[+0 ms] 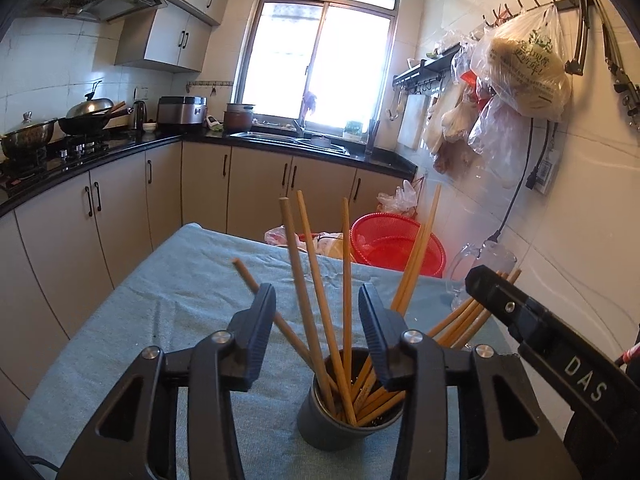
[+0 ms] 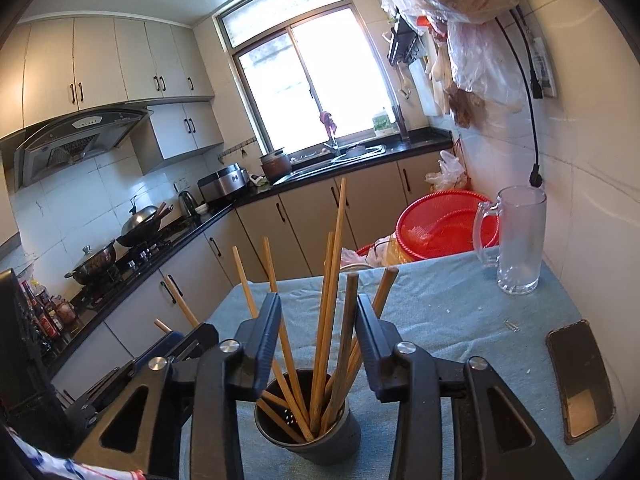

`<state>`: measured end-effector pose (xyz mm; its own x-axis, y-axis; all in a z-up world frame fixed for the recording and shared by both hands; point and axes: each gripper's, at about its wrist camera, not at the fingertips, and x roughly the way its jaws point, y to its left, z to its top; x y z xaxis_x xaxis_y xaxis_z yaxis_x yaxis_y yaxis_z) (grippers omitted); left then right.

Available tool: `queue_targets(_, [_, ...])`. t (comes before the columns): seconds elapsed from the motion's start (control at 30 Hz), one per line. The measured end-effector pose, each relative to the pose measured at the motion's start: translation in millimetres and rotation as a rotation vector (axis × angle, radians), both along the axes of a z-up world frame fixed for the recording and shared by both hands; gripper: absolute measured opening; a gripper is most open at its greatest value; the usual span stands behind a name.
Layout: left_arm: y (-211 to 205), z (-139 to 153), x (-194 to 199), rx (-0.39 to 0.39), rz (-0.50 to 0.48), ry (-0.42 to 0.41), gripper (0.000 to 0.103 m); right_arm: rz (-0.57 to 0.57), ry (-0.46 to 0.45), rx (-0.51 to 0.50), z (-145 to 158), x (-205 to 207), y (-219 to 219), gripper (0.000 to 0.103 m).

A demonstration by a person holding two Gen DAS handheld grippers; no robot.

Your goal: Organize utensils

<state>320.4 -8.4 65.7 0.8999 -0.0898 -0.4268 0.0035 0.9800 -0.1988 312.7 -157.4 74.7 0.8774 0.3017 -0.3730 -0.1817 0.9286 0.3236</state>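
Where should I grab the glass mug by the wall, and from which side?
Probably grip the glass mug by its handle, coming from the holder's side: it stands upright with the handle facing the grey chopstick holder, wall close behind it.

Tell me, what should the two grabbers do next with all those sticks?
Probably draw both back: the wooden chopsticks already stand in the dark round holder, and the left gripper and right gripper have open jaws pressing on none.
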Motion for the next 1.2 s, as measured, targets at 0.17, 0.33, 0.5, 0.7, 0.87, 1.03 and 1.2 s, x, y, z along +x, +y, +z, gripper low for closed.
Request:
queue_targets(0.17, [6, 13, -18, -0.025, 0.008, -0.005, 0.052, -0.031, -0.034, -0.007, 15, -15, -6, 0.053])
queue_targets(0.33, [11, 27, -43, -0.013, 0.029, -0.038, 0.064, -0.052, -0.058, -0.006, 27, -28, -10, 0.054])
queue_targets(0.5, [12, 36, -67, 0.036, 0.028, -0.048, 0.067, -0.066, -0.096, -0.019, 43, -51, -12, 0.057])
queue_targets(0.7, [16, 31, -97, 0.076, 0.034, -0.037, 0.073, -0.079, -0.114, -0.054, 48, -78, -13, 0.063])
queue_targets(0.87, [26, 17, -109, 0.058, 0.038, 0.043, 0.073, -0.09, -0.076, -0.07, 36, -99, -17, 0.064])
queue_targets(1.03, [36, 3, -126, 0.077, 0.071, 0.095, 0.073, -0.098, -0.023, -0.075, 17, -116, -22, 0.065])
queue_targets(1.2, [49, -10, -140, 0.063, 0.097, 0.158, 0.073, -0.098, 0.031, -0.072, -3, -131, -22, 0.066])
